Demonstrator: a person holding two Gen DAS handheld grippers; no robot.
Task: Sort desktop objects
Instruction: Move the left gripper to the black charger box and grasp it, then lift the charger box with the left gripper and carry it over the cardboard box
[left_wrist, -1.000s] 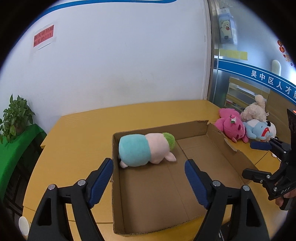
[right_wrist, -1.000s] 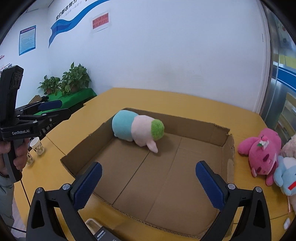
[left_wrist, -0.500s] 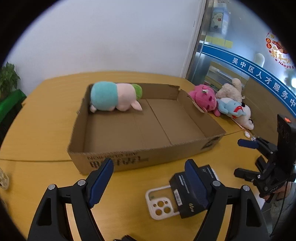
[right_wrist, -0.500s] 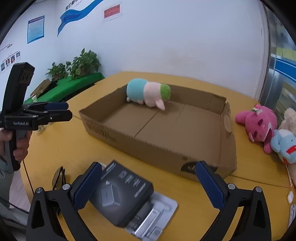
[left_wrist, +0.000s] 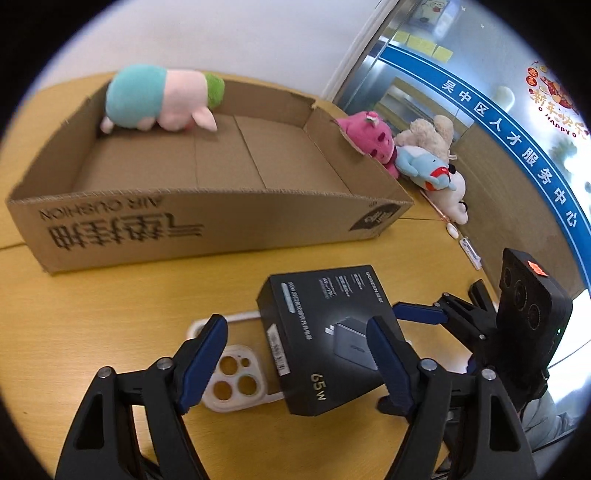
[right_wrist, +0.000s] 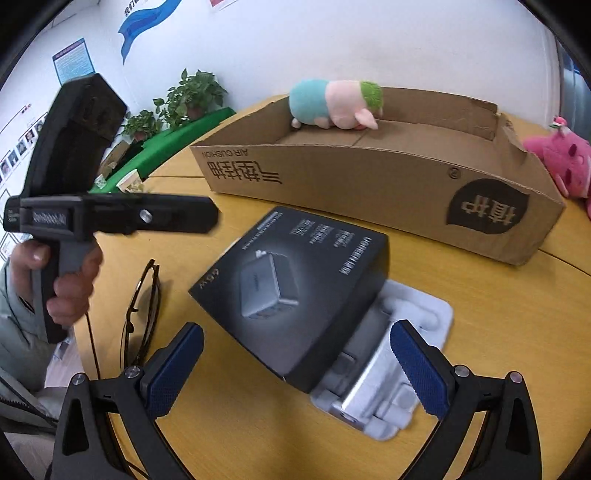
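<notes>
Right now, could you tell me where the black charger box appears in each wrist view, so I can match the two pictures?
Left wrist: the black charger box sits low and right of centre, lying over a white phone case.
Right wrist: it fills the centre, resting on the pale case.
Shared landmark: the cardboard box behind it, with the teal and pink plush inside.

The box (left_wrist: 207, 192) is brown cardboard with black print, holding a teal, pink and green plush toy (left_wrist: 159, 98). A black carton (right_wrist: 295, 291) with white lettering overlaps a white phone case (left_wrist: 236, 380) on the yellow bench (left_wrist: 92, 325).
</notes>
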